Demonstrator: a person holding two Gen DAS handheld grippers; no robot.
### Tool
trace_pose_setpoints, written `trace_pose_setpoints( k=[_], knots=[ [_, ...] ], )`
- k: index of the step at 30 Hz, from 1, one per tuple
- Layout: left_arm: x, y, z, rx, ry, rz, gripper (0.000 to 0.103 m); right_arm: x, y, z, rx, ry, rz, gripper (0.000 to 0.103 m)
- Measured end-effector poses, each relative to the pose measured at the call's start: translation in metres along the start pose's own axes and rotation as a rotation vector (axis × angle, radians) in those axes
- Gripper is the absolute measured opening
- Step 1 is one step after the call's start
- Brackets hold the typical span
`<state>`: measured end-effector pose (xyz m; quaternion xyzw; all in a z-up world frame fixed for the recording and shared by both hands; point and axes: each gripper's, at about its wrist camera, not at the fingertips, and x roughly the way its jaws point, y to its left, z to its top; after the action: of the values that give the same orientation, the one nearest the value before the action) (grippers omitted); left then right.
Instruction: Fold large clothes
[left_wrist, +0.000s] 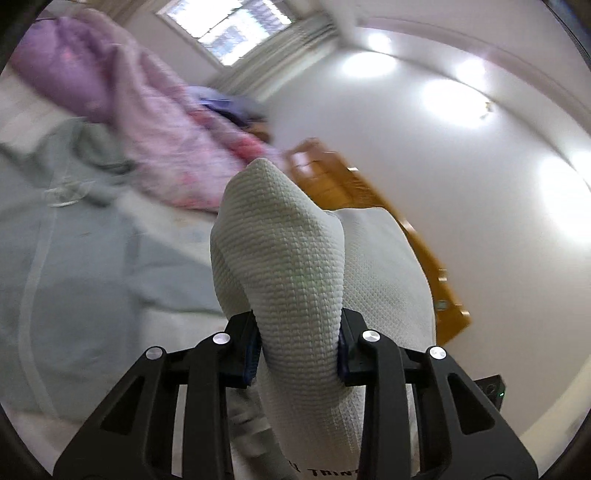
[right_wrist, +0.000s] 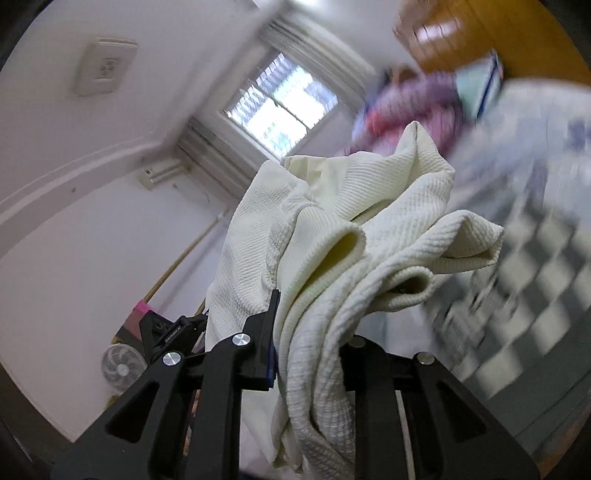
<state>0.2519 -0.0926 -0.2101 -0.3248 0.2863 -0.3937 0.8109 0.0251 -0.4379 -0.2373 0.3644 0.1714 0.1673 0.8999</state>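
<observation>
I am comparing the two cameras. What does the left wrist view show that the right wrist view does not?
Only the left wrist view shows a grey-green garment lying spread on the bed.

Only the right wrist view shows a small white fan, a wall switch plate and a checkered cloth.

Both show a claw, left claw and right claw, clamped on the white knit garment, plus the window and pink quilt.

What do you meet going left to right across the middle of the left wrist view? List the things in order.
Grey-green garment → pink floral quilt → white textured garment clamped in the left gripper → wooden bed frame → white wall.
</observation>
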Motion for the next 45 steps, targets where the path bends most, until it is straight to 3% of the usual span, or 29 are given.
trace_pose_setpoints(
  k=[3, 5, 8, 10, 11, 12, 13, 14, 16, 20, 26, 30, 34, 36, 37, 38, 40, 41, 45],
  knots=[
    [0.050, -0.030, -0.002, 0.017, 0.030, -0.091, 0.030, -0.026, -0.012, 0.021, 0.004, -0.056, -0.039, 0.016],
    [0.097, -0.036, -0.014, 0.006, 0.109, -0.097, 0.031, -0.045, -0.048, 0.023, 0.106, -0.069, -0.076, 0.017],
    [0.166, -0.013, -0.052, -0.047, 0.252, -0.018, 0.036, -0.054, -0.117, -0.005, 0.290, -0.026, -0.163, 0.017],
    [0.202, 0.018, -0.088, -0.104, 0.371, 0.111, 0.040, -0.043, -0.178, -0.039, 0.470, 0.068, -0.246, 0.017],
    [0.221, 0.041, -0.114, -0.139, 0.459, 0.241, 0.044, -0.037, -0.213, -0.061, 0.568, 0.135, -0.302, 0.018],
    [0.224, 0.053, -0.128, -0.166, 0.471, 0.269, 0.054, -0.034, -0.247, -0.087, 0.680, 0.178, -0.320, 0.020],
    [0.221, 0.065, -0.139, -0.203, 0.442, 0.243, 0.064, -0.035, -0.263, -0.102, 0.746, 0.174, -0.282, 0.021],
    [0.214, 0.067, -0.144, -0.219, 0.422, 0.228, 0.080, -0.041, -0.272, -0.114, 0.789, 0.132, -0.215, 0.022],
    [0.209, 0.068, -0.144, -0.205, 0.418, 0.216, 0.082, -0.046, -0.265, -0.116, 0.737, 0.121, -0.216, 0.023],
    [0.201, 0.055, -0.129, -0.184, 0.422, 0.223, 0.082, -0.044, -0.247, -0.103, 0.623, 0.178, -0.340, 0.031],
    [0.154, 0.005, -0.090, 0.036, 0.286, 0.191, 0.082, -0.044, -0.199, -0.080, 0.359, 0.290, -0.530, 0.031],
    [0.169, -0.030, -0.089, 0.165, 0.386, 0.136, 0.085, -0.053, -0.157, -0.082, 0.115, 0.349, -0.676, 0.031],
    [0.210, -0.038, -0.115, 0.290, 0.524, 0.218, 0.086, -0.038, -0.133, -0.086, -0.056, 0.342, -0.655, 0.031],
    [0.228, -0.042, -0.125, 0.383, 0.536, 0.305, 0.094, -0.023, -0.126, -0.088, -0.143, 0.344, -0.634, 0.037],
    [0.234, -0.042, -0.130, 0.402, 0.546, 0.325, 0.096, -0.010, -0.128, -0.084, -0.158, 0.351, -0.633, 0.046],
    [0.244, -0.044, -0.133, 0.425, 0.568, 0.364, 0.098, 0.006, -0.134, -0.083, -0.172, 0.375, -0.631, 0.048],
    [0.265, -0.039, -0.140, 0.482, 0.603, 0.442, 0.098, 0.034, -0.154, -0.083, -0.175, 0.443, -0.631, 0.048],
    [0.273, -0.040, -0.145, 0.519, 0.611, 0.492, 0.098, 0.050, -0.171, -0.087, -0.172, 0.493, -0.696, 0.046],
    [0.290, -0.039, -0.153, 0.575, 0.631, 0.515, 0.098, 0.062, -0.195, -0.080, -0.108, 0.507, -0.711, 0.046]
  ],
)
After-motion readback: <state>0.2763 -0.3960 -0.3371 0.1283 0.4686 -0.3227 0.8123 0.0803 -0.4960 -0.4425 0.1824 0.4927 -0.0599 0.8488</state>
